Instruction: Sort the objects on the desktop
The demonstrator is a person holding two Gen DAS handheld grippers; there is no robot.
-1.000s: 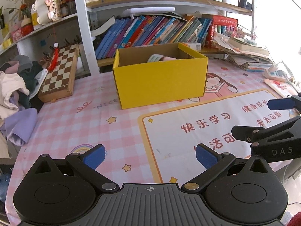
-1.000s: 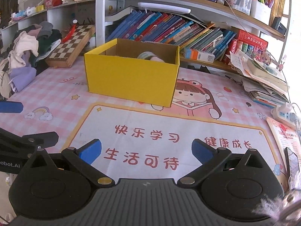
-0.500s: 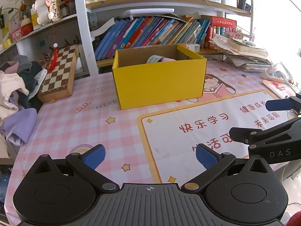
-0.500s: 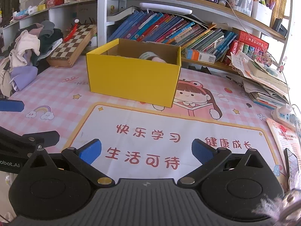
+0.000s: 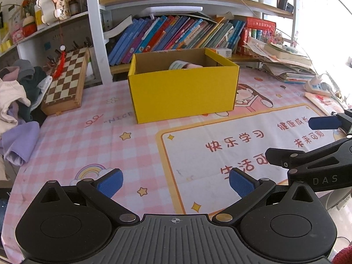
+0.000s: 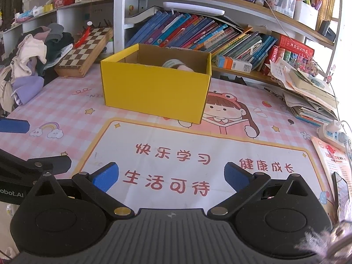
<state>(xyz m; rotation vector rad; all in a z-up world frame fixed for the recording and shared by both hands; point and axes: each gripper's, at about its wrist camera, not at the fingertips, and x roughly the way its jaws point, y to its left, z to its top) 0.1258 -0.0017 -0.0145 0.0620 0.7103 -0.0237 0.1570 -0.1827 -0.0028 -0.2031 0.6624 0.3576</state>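
A yellow cardboard box (image 5: 183, 92) stands open on the pink checked desk mat; it also shows in the right wrist view (image 6: 154, 92). A roll of tape (image 5: 177, 64) and a pink item (image 5: 193, 66) lie inside it, mostly hidden by the front wall. My left gripper (image 5: 175, 181) is open and empty, low over the mat well in front of the box. My right gripper (image 6: 171, 176) is open and empty, over the mat's printed panel. Each gripper shows at the edge of the other's view.
A chessboard box (image 5: 66, 83) leans at the back left beside a pile of clothes (image 5: 15, 101). Books (image 5: 176, 37) fill the shelf behind the box. Stacked papers (image 6: 308, 96) and a power strip (image 6: 332, 132) sit at the right.
Both grippers have drawn back slightly from the box and stay open and empty. Nothing on the desk has moved.
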